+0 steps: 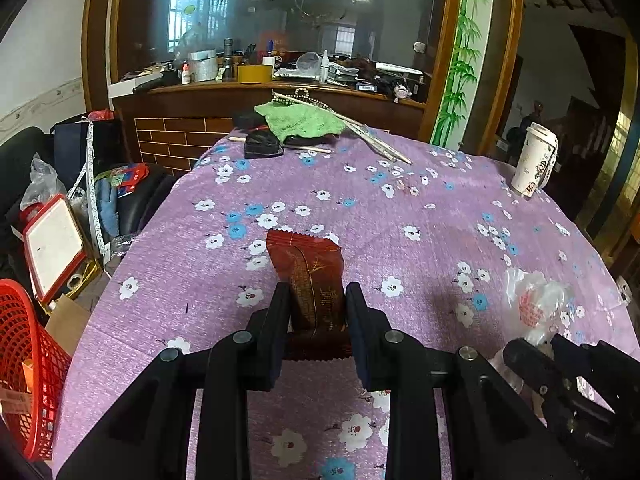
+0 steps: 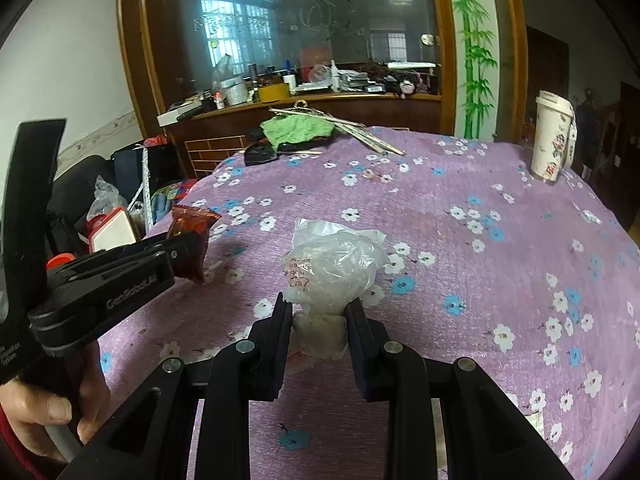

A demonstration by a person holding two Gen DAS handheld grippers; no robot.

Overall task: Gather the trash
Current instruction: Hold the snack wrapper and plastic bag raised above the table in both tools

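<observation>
Pinching a red wrapper (image 1: 316, 280) above the tablecloth (image 1: 420, 208), your left gripper (image 1: 318, 296) holds it lifted; your right gripper (image 2: 318, 308) clamps a crumpled plastic bag (image 2: 332, 264) over the cloth.

Purple flowered worktop (image 2: 460, 248) open mid-span; green knitted cloth (image 1: 302, 120) and pale sticks (image 1: 376, 140) block far edge, white lidded paper cup (image 2: 554, 140) far right, red mesh basket (image 1: 28, 368) off left edge

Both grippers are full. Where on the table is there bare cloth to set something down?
Bare cloth lies mid-table between the red wrapper, the paper cup and the green cloth. The far edge is crowded around that cloth and the sticks.
</observation>
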